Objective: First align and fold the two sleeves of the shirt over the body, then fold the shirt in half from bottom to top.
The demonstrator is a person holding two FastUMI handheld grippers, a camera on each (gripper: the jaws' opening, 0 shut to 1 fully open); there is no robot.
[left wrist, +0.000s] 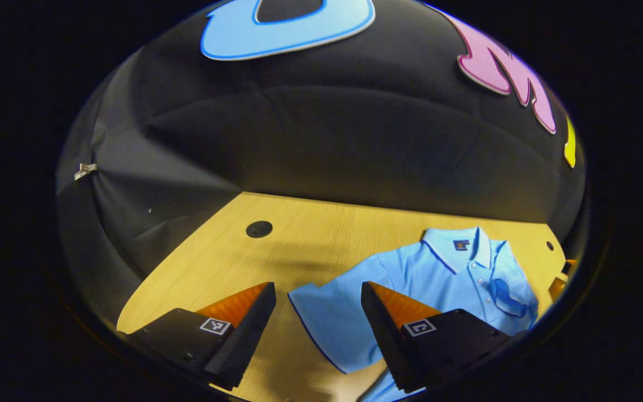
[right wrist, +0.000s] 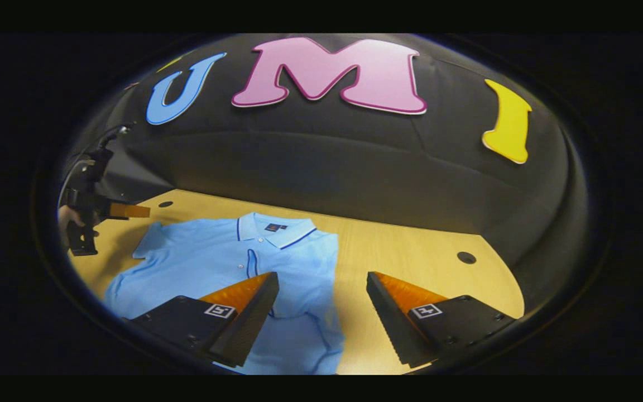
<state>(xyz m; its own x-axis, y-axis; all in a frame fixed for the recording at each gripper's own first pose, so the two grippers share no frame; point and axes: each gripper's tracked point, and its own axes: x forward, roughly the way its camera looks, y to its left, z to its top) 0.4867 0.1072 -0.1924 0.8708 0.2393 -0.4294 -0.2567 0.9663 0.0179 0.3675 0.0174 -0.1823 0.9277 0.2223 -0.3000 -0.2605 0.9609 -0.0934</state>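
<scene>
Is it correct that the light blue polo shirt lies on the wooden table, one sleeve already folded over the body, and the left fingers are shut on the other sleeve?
Not quite. In the left gripper view the left gripper is open, its fingers apart above the spread sleeve of the shirt, gripping nothing. The rest holds.

A light wooden desk (left wrist: 299, 234) with a curved front edge is seen, backed by black cloth. Dark round holes (left wrist: 259, 229) are set near its far corners. A light blue polo shirt (right wrist: 215, 251) is spread flat on it, collar (right wrist: 277, 229) toward the wall.
</scene>
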